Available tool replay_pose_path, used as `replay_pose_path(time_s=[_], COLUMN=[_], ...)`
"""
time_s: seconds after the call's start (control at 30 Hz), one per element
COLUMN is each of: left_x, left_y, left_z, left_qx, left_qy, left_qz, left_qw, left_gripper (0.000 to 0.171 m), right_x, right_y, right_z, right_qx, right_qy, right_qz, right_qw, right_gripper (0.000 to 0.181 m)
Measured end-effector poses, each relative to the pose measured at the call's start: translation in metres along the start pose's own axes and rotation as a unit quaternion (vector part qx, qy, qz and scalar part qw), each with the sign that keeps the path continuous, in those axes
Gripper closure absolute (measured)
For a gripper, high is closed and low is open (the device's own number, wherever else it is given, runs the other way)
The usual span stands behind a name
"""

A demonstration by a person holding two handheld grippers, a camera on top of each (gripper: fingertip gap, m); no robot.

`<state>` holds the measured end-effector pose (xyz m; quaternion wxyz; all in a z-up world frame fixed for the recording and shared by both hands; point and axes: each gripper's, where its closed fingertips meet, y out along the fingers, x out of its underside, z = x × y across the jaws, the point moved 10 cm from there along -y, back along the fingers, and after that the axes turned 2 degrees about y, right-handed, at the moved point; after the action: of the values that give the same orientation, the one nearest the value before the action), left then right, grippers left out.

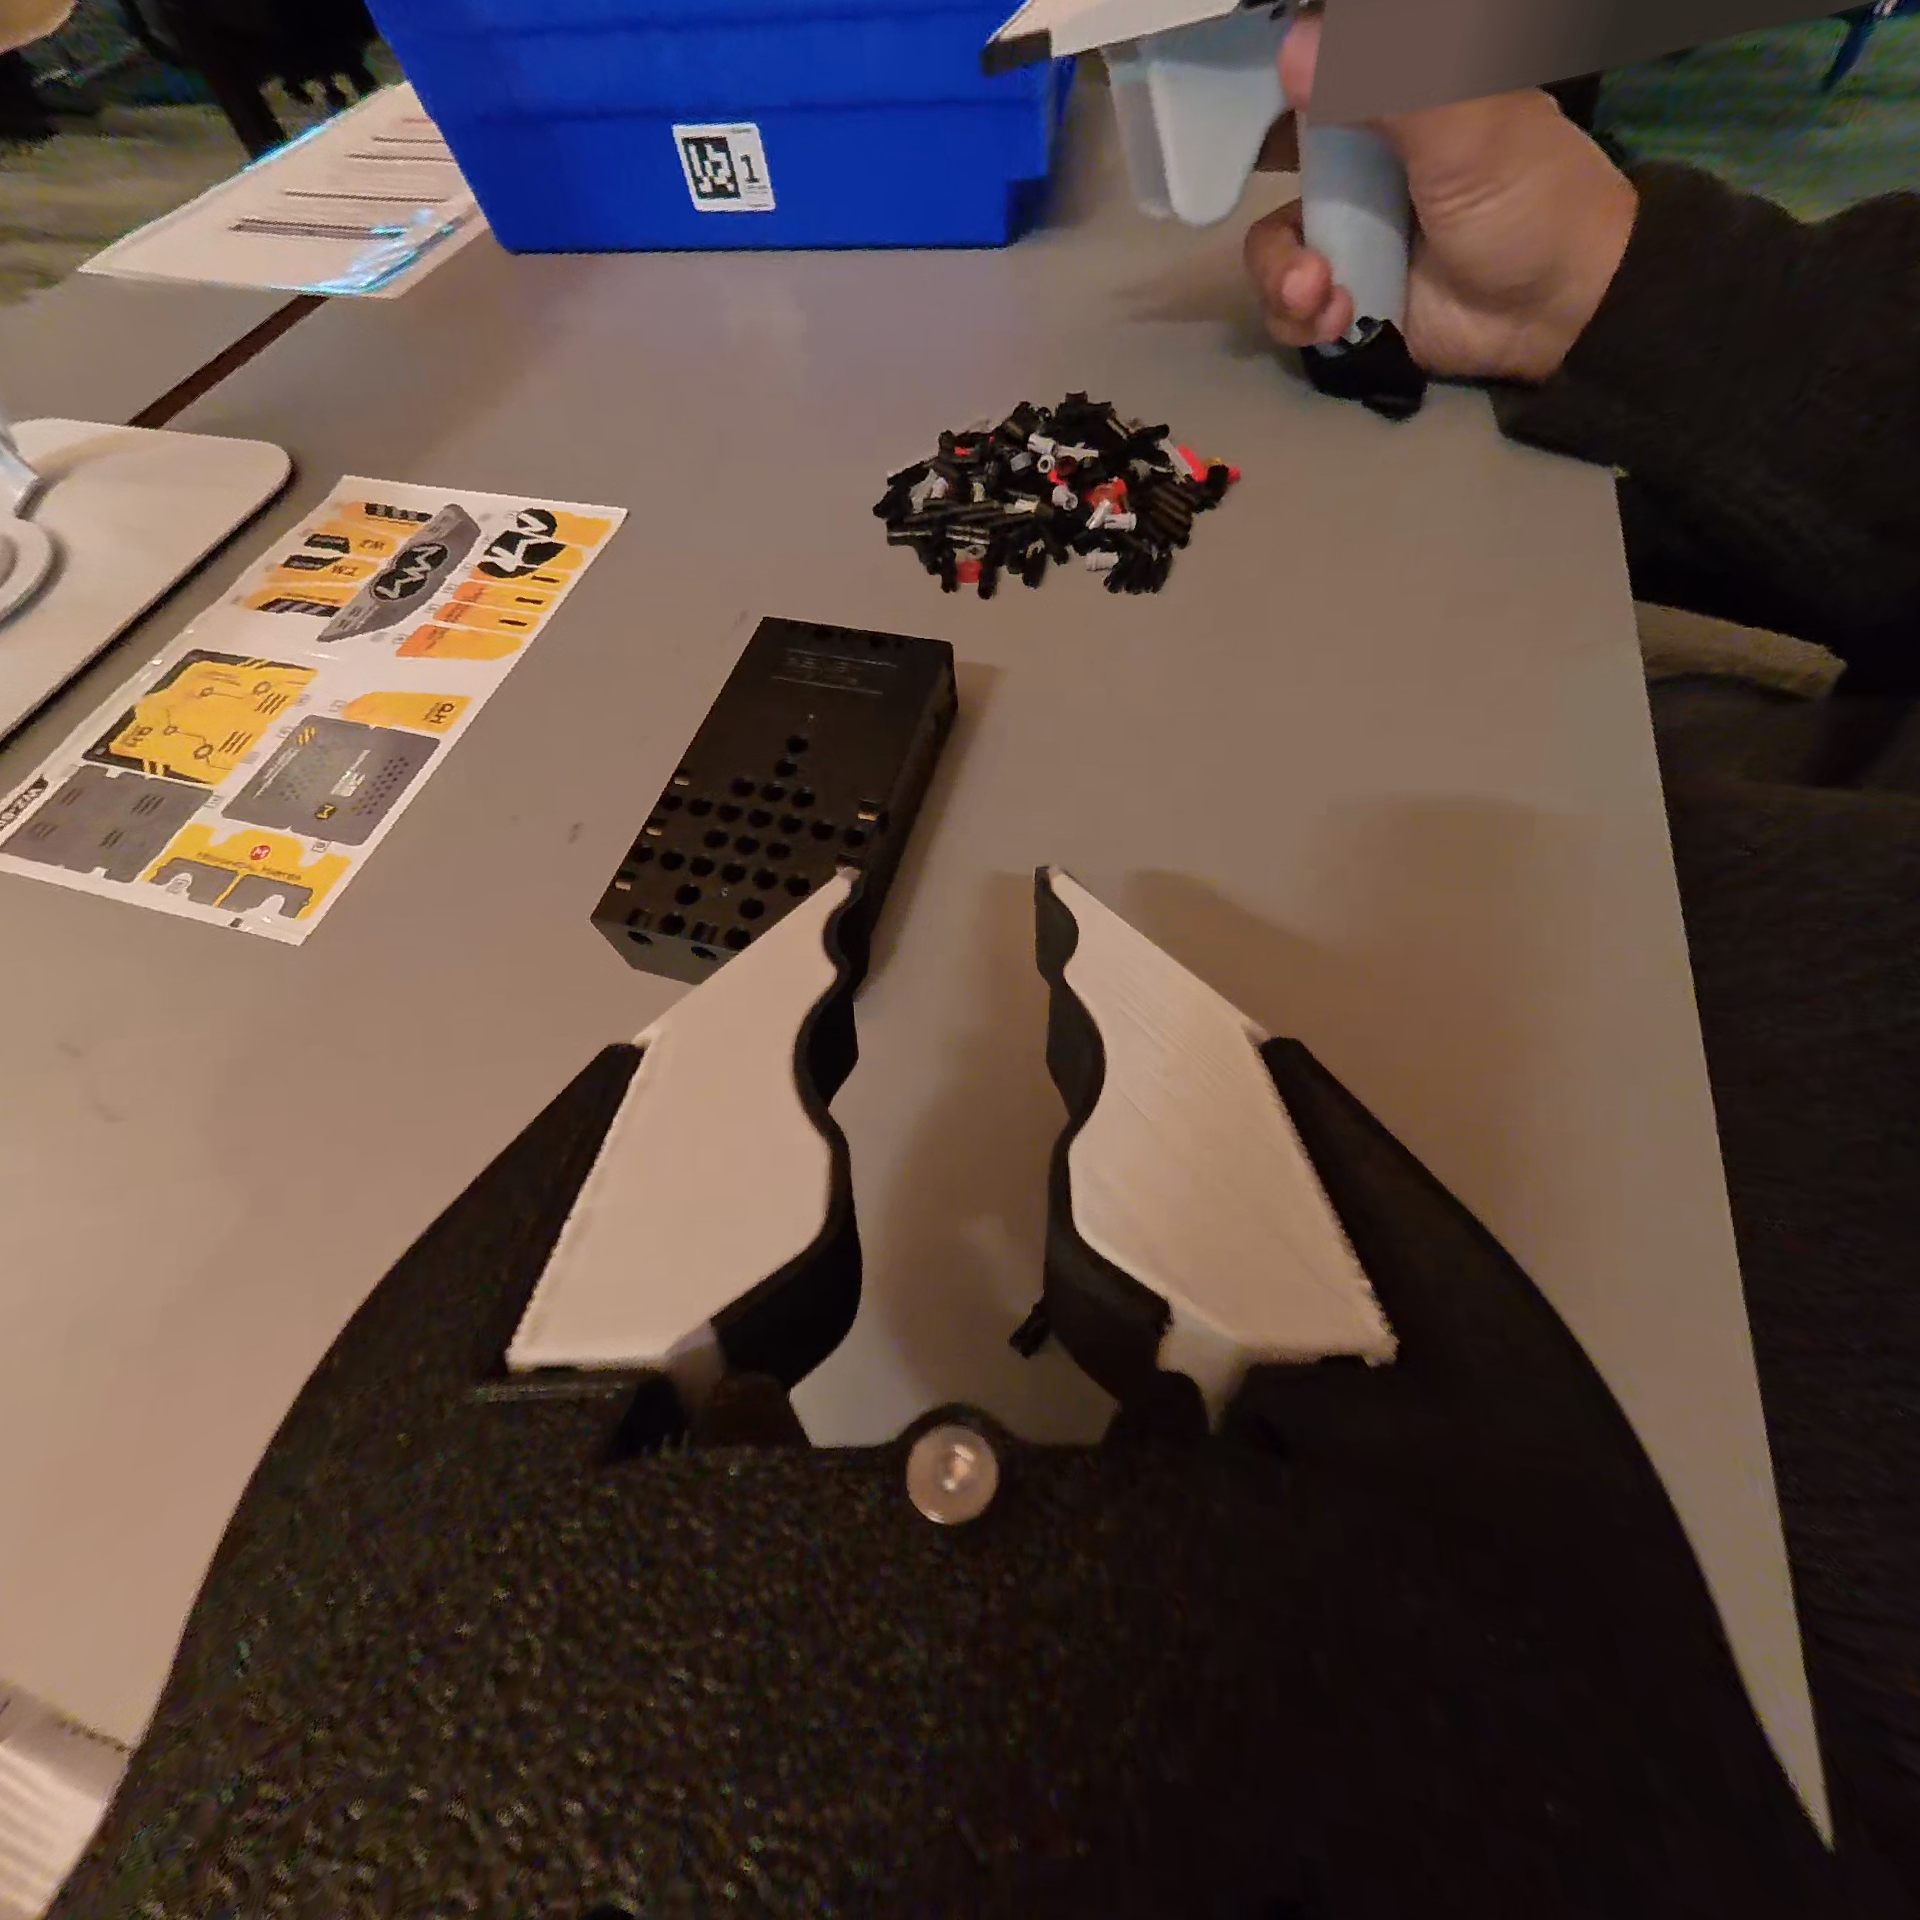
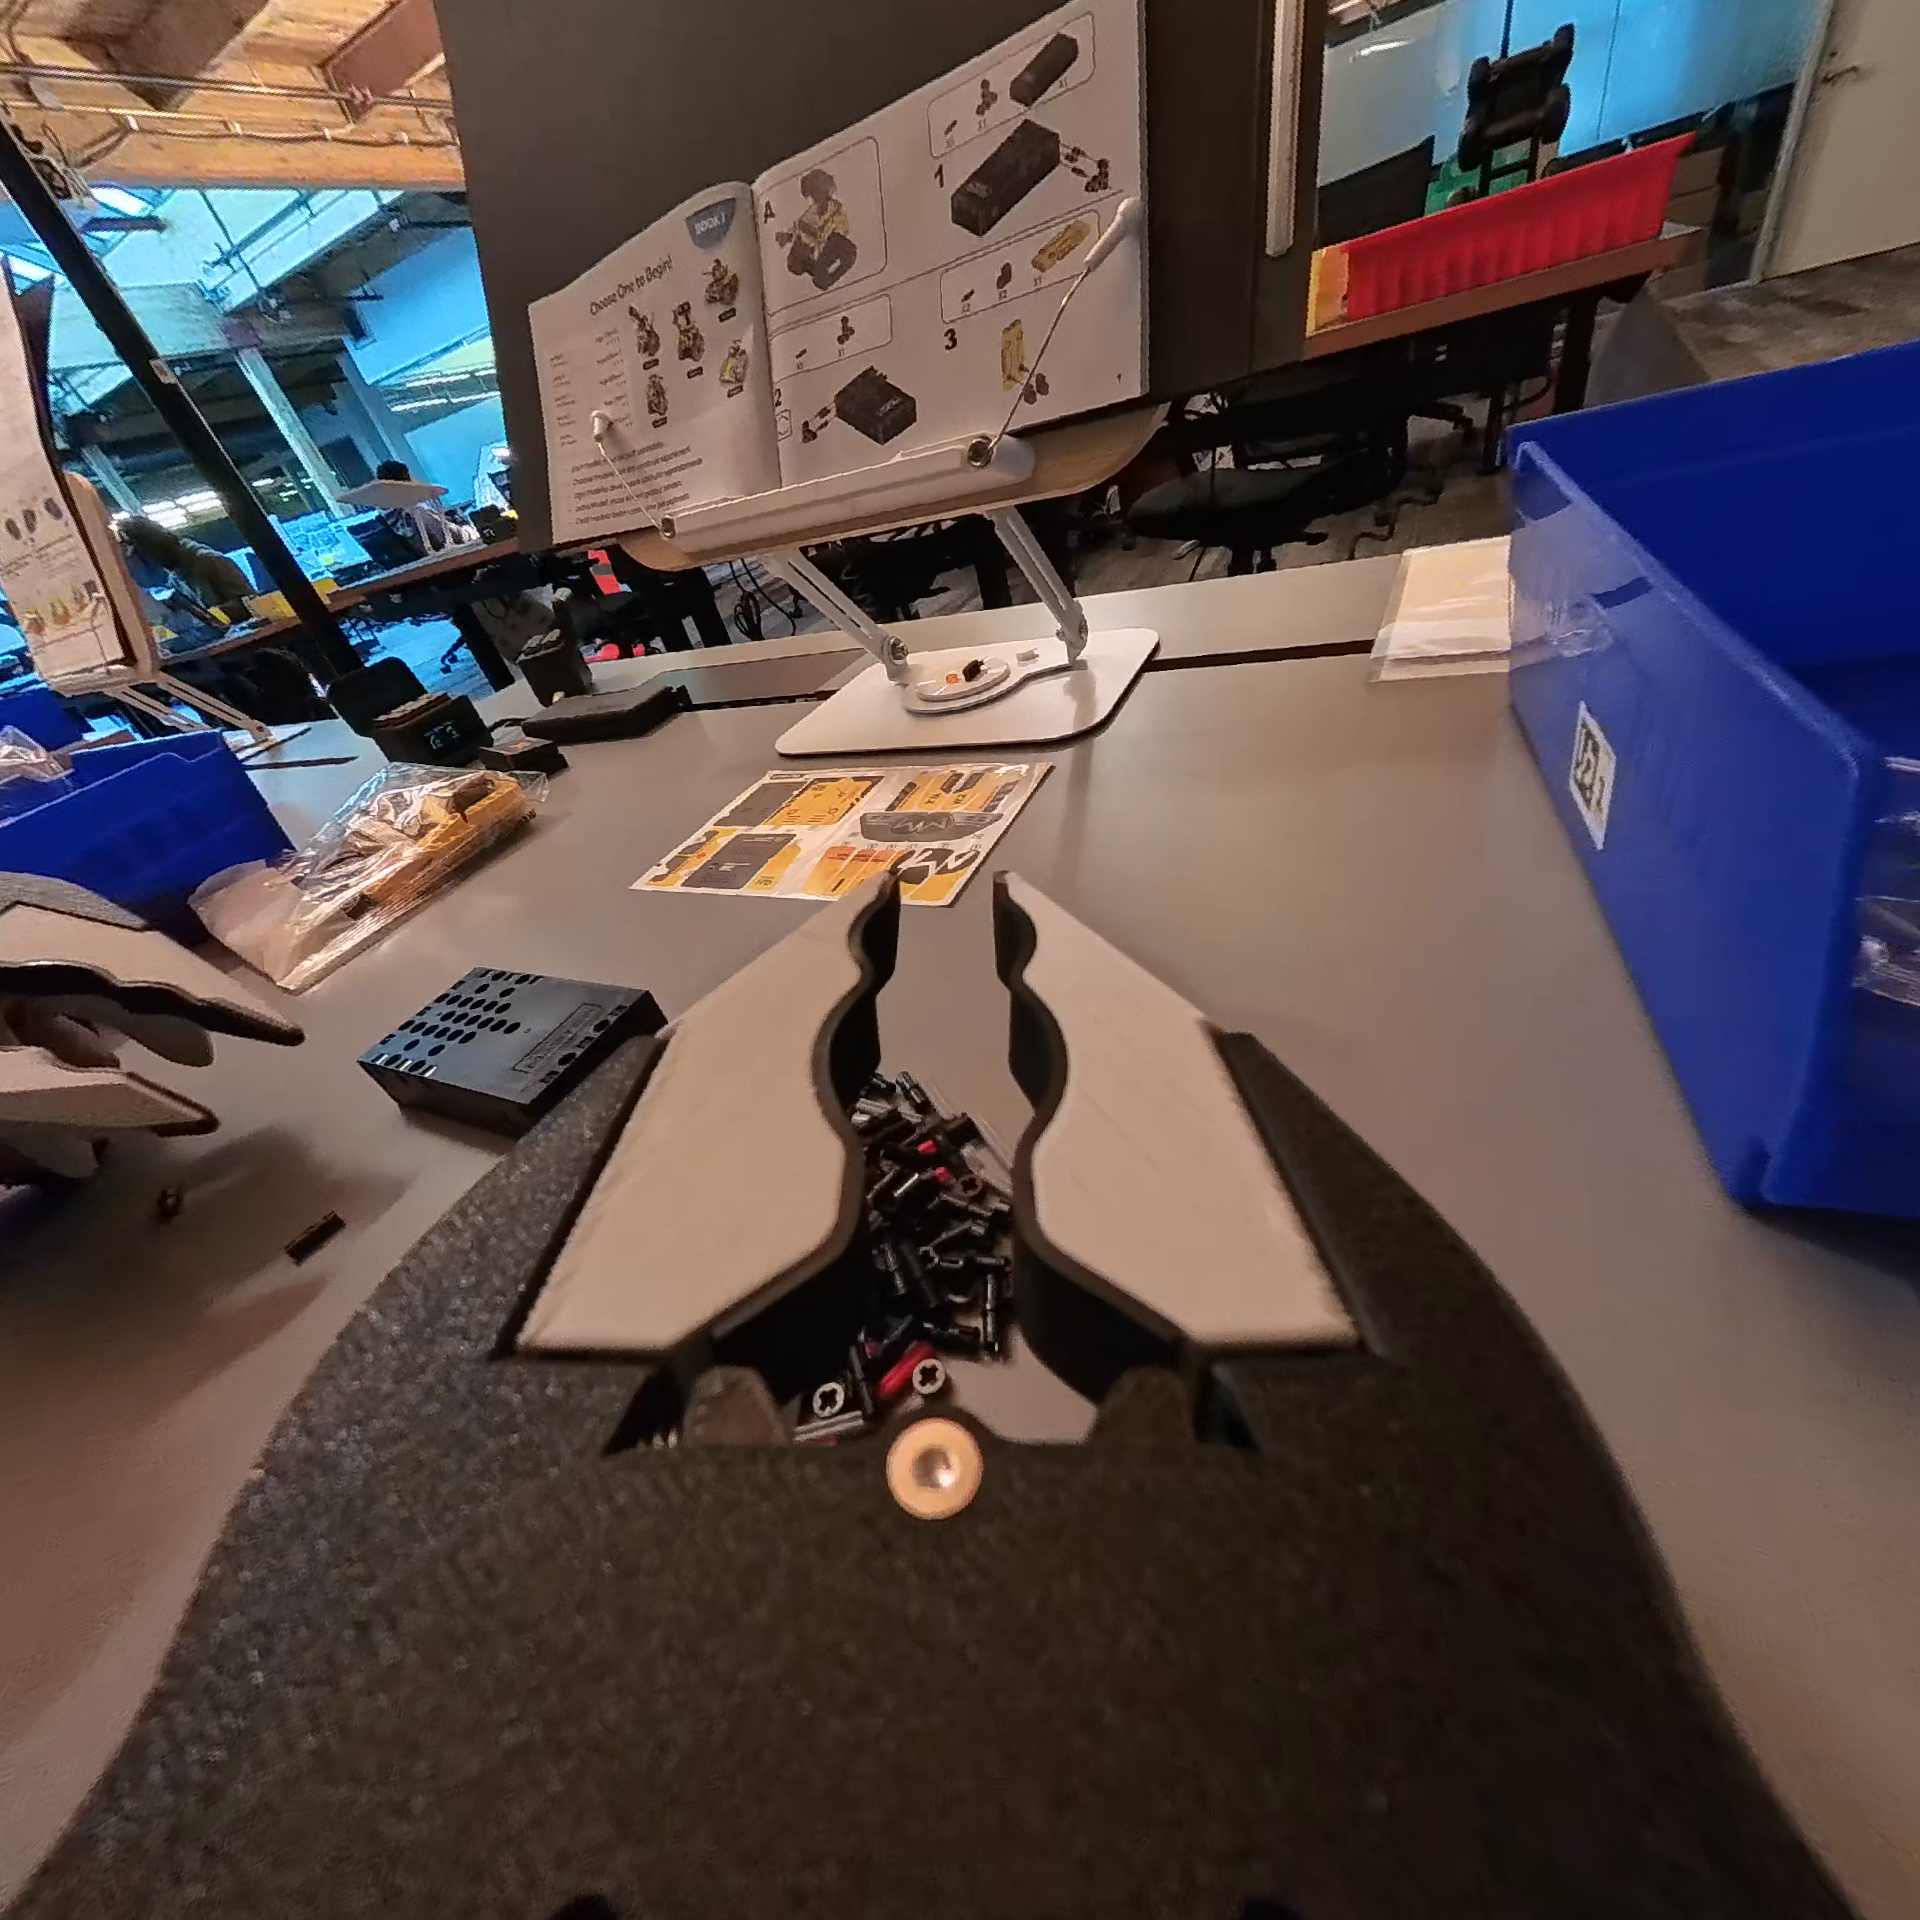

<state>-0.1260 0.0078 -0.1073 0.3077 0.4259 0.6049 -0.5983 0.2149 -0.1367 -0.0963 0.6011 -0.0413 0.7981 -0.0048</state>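
both grippers gape; right gripper (image 2: 945, 894) over pin pile (image 2: 935, 1226)

- Blue bin (image 1: 582, 125), 12 o'clock: white tag (image 1: 724, 166) with a square code and a digit.
- Sticker sheet (image 1: 301, 707), 10 o'clock: printed decals.
- Open booklet (image 2: 831, 312), 12 o'clock in the right view: numbered steps.

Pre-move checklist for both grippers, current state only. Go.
1. Left gripper open, empty: ok.
2. Right gripper open, nothing gripped: ok.
3. Right gripper over the pile of small pins: ok.
4. Black perforated block flat on the grey table, just ahead of the left fingertip: ok.
5. Sticker sheet apart from block: ok.
6. Right fingers' height above pins: cannot tell.
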Motion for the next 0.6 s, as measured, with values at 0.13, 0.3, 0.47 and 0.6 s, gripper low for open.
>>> replay_pose_path(time_s=[0.13, 0.3, 0.47, 0.6], left_x=[0.0001, 0.0006, 0.001, 0.0014], left_y=[0.0003, 0.0015, 0.0033, 0.004], left_z=[-0.0019, -0.0033, -0.0042, -0.0062], left_qx=[-0.003, -0.008, -0.01, -0.012], left_qy=[-0.008, -0.013, -0.017, -0.025], left_qz=[-0.001, -0.007, -0.016, -0.019], left_qw=[1.0, 1.0, 1.0, 0.999], left_gripper=[0.141, 0.141, 0.141, 0.141], right_x=[-0.0003, 0.0001, 0.0003, 0.0004], right_y=[-0.0015, -0.0021, -0.0016, -0.0013], right_z=[0.0, 0.0006, -0.001, -0.0023], right_qx=[0.0, -0.006, -0.005, -0.004], right_qy=[0.0, 0.01, 0.002, -0.004], right_qz=[0.007, 0.007, 0.004, 0.002], right_qw=[1.0, 1.0, 1.0, 1.0], right_gripper=[0.164, 0.163, 0.163, 0.163])
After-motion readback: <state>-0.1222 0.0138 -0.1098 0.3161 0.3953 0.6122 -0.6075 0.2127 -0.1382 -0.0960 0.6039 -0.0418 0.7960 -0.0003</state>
